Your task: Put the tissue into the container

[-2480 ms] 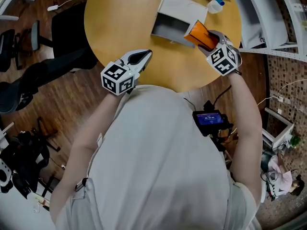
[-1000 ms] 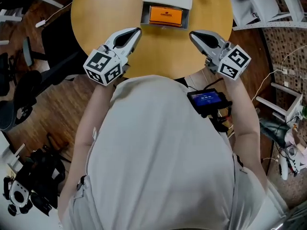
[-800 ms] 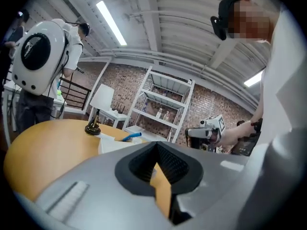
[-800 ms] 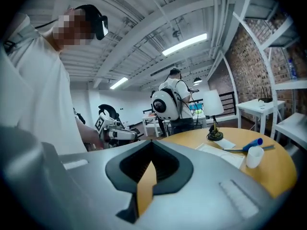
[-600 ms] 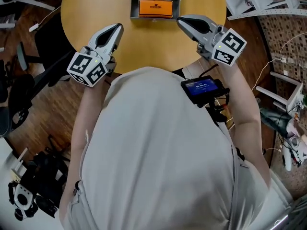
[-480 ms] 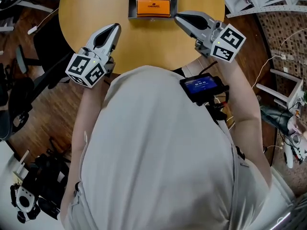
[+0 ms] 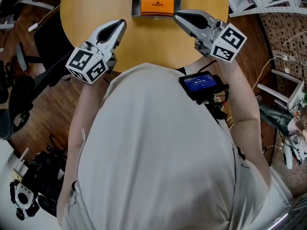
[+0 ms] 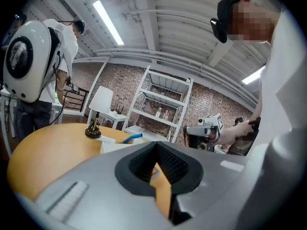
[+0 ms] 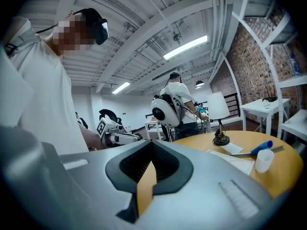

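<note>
Left tongs [image 7: 122, 22], right tongs [image 7: 177, 15] pressed together; orange tissue pack [image 7: 157, 5] inside boxy container [image 7: 135, 7]

I see the tissue [image 7: 157, 5] lying in the container [image 7: 135, 7], which sits on the table [image 7: 96, 4] ahead of me. My 2 grippers hang over the table's near part: the left gripper [image 7: 120, 24] left of the container and nearer me, the right gripper [image 7: 176, 16] just beside its right near corner. Farther out on the table stand a cup [image 9: 263, 160] and a lamp [image 9: 219, 123].
</note>
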Tool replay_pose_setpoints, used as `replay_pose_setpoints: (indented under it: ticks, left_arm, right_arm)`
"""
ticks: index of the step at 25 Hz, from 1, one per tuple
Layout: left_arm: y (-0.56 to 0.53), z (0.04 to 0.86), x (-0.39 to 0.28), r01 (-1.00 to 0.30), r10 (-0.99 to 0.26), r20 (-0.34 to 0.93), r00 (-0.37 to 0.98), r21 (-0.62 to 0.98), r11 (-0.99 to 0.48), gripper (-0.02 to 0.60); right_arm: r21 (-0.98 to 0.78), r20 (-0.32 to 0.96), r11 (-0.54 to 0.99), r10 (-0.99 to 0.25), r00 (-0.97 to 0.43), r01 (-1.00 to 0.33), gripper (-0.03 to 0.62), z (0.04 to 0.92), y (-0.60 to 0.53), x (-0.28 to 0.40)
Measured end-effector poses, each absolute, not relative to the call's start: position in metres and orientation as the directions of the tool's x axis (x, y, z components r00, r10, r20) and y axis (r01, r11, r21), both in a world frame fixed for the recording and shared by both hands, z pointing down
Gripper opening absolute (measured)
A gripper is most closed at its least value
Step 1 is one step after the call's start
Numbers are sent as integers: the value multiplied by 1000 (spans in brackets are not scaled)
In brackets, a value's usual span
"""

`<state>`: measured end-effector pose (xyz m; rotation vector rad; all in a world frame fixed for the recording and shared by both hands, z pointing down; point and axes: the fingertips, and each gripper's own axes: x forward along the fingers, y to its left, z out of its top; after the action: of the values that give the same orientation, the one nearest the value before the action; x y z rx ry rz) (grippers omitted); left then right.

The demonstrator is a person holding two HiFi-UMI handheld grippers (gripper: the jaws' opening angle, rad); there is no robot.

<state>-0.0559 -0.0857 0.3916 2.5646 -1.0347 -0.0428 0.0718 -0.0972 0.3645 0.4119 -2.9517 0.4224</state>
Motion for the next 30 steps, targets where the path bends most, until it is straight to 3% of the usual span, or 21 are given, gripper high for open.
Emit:
replay_pose_setpoints:
  ticks: [30]
  left_arm:
    - [-88,410,-62,-655,-666,124,735,384,-651,0]
  right_arm:
    - [-231,192,923,-268,-944,-309,-3,376,-101,63]
